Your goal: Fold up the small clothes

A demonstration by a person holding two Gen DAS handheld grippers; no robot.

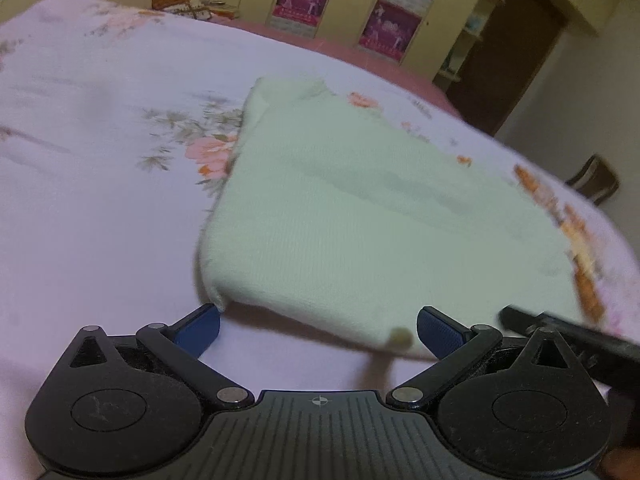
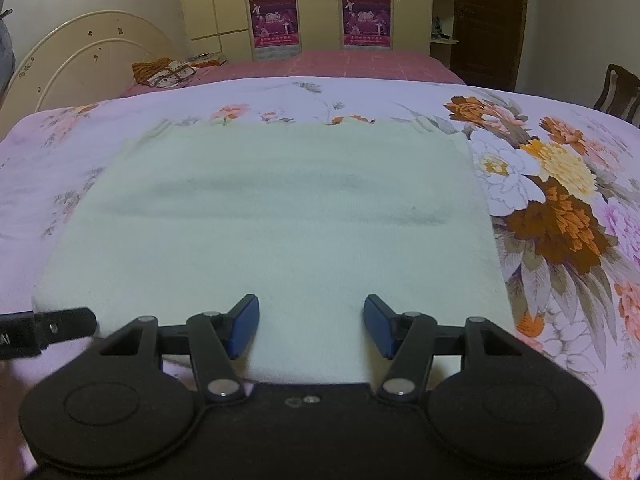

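Note:
A pale green garment (image 2: 272, 216) lies flat, folded into a rectangle, on the floral bedsheet (image 2: 560, 208). My right gripper (image 2: 312, 326) hangs over the middle of its near edge. The blue pads (image 2: 244, 326) stand apart, with flat cloth showing between them and nothing pinched. In the left wrist view the garment (image 1: 360, 216) appears tilted and blurred. My left gripper (image 1: 320, 330) is wide open at the garment's near left corner, its left pad (image 1: 206, 326) just beside that corner. A black part of the right gripper (image 1: 568, 334) enters at the right edge.
A second bed with a pink cover (image 2: 340, 64) stands behind, with a patterned cloth bundle (image 2: 164, 72) on it. A cream headboard (image 2: 92, 56), a wardrobe with posters (image 2: 276, 20), a dark door (image 2: 488, 20) and a chair (image 2: 620, 92) ring the room.

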